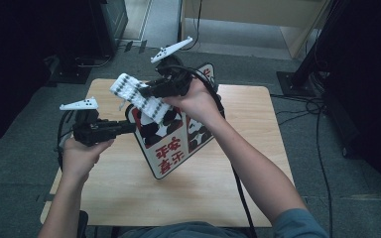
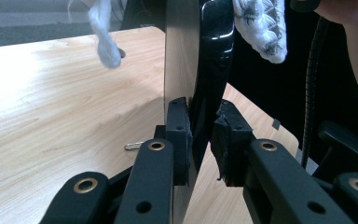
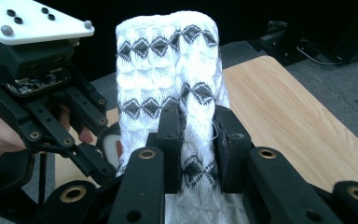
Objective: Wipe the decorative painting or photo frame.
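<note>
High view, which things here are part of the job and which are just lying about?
In the job:
left gripper, shut on the printed board
right gripper, shut on the white knitted cloth

Lying about:
small metal clip on the table

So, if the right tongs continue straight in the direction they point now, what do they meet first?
Probably the left tongs: they sit just past the cloth that the right tongs grip, though depth is hard to judge.
</note>
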Demonstrator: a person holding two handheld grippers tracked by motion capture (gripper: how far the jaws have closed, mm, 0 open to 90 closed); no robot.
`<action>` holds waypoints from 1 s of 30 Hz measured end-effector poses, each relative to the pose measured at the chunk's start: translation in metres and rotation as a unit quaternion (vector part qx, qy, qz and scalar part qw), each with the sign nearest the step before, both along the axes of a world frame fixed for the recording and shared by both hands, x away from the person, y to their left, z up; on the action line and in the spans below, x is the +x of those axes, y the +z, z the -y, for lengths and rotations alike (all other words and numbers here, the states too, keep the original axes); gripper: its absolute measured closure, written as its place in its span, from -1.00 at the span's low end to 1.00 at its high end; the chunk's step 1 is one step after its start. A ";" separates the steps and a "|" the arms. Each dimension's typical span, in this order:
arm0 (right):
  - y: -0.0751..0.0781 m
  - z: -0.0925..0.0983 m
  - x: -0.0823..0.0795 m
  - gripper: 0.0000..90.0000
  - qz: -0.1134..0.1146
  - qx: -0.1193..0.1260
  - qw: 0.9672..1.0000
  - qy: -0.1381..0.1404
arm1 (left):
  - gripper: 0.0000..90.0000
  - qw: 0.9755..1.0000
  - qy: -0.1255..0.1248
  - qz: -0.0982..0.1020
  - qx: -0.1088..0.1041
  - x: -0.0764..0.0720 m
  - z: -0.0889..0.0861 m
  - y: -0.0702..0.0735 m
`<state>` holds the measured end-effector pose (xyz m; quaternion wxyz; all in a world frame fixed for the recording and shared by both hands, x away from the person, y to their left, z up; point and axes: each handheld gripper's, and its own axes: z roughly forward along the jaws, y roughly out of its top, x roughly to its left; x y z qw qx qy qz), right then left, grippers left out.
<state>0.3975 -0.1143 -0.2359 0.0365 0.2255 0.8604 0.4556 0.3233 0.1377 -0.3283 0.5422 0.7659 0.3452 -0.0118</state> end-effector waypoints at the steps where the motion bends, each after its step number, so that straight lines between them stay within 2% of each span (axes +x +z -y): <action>1: 0.000 0.001 0.001 0.68 0.002 0.001 1.000 0.000 | 0.73 1.000 -0.001 -0.001 0.000 0.000 0.000 0.000; 19: -0.003 0.022 0.015 0.67 -0.004 0.016 1.000 -0.015 | 0.72 1.000 -0.002 -0.003 -0.002 0.001 -0.001 -0.001; 30: -0.004 0.035 0.023 0.67 0.000 0.020 0.999 -0.025 | 0.72 1.000 -0.003 -0.006 -0.004 0.001 -0.002 -0.001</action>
